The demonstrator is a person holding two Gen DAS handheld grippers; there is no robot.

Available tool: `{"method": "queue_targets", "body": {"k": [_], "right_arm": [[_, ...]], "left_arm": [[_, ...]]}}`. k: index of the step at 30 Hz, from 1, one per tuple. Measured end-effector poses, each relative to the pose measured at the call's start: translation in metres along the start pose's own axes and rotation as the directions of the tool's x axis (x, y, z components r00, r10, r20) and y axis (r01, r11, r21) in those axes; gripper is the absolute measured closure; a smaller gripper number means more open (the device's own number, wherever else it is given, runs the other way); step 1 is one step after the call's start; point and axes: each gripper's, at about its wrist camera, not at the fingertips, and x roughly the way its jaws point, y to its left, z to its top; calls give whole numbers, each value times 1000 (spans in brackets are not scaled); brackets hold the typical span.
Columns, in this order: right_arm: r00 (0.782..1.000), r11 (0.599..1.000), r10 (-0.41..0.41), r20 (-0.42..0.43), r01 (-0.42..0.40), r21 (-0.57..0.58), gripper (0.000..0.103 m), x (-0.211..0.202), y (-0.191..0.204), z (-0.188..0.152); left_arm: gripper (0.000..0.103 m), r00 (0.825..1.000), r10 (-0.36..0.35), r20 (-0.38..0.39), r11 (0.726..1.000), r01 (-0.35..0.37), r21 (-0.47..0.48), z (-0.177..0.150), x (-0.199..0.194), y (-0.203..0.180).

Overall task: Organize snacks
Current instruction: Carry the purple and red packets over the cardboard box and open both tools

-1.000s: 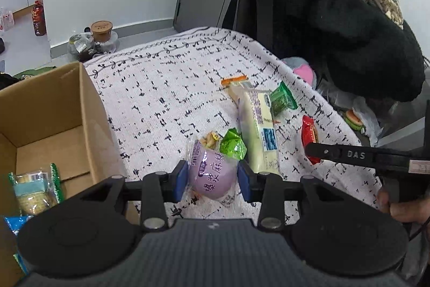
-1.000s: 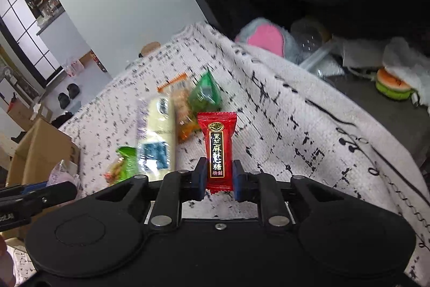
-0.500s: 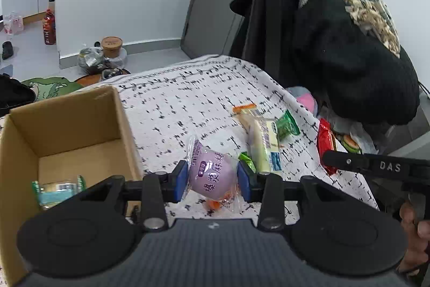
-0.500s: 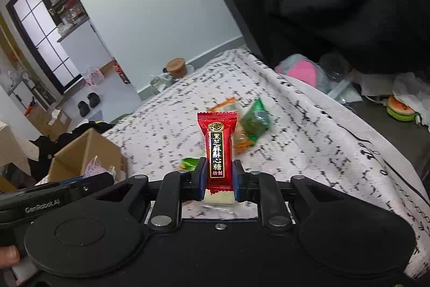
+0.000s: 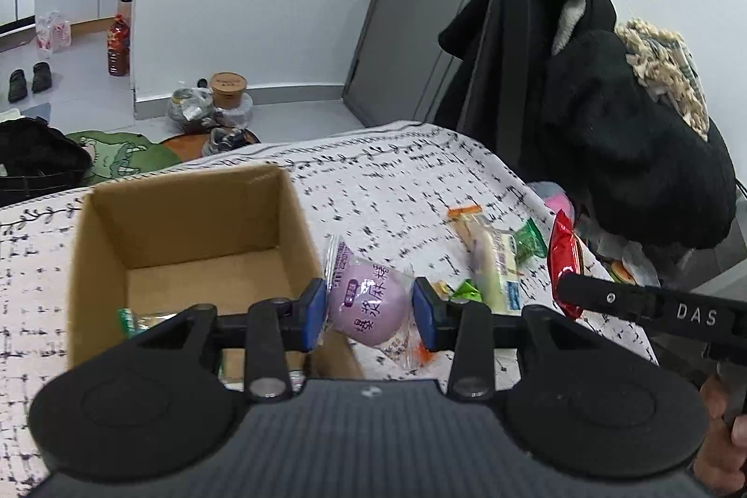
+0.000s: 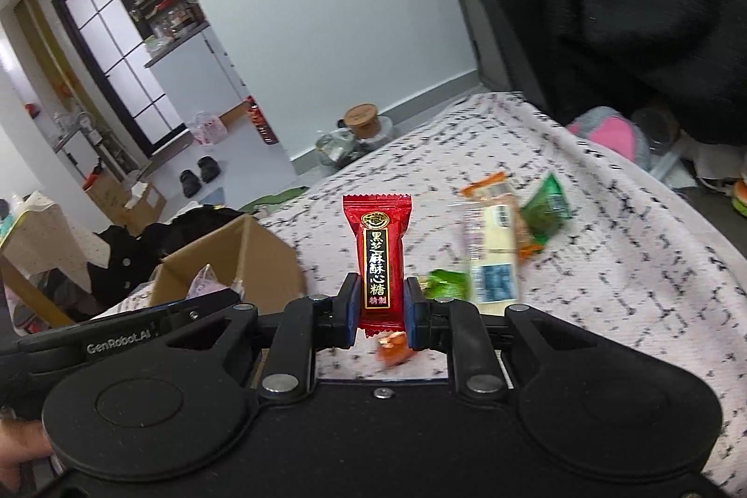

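A white black-flecked cloth (image 5: 383,180) covers the bench in a cluttered room, where the left tool (image 5: 368,307) grips a purple snack (image 5: 369,304) beside the cardboard box (image 5: 186,218), and the right tool (image 6: 382,311) clamps a red candy (image 6: 380,260) upright.

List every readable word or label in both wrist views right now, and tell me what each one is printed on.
"黑芝麻酥心糖 精制": red candy wrapper held in the right gripper.
"爆浆麻薯": round purple snack packet held in the left gripper.
"DAS": black side of the right gripper, seen in the left view.
"GenRobot.AI": black side of the left gripper, seen in the right view.
Long pale yellow snack bar: print too blurred to read.
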Motion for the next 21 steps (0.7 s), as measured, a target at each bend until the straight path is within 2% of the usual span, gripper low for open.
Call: {"method": "queue_targets", "body": {"k": [12,21], "right_arm": [[997,997,74,-23,-75,-26,85,14,43,-8],[991,991,128,-48,-130,-40,84,31,77,-13]], "left_arm": [[64,998,57,10,998,-57,-39,-7,-19,37],[59,990,138,10,982,-135,-130,-10,-31,75]]}}
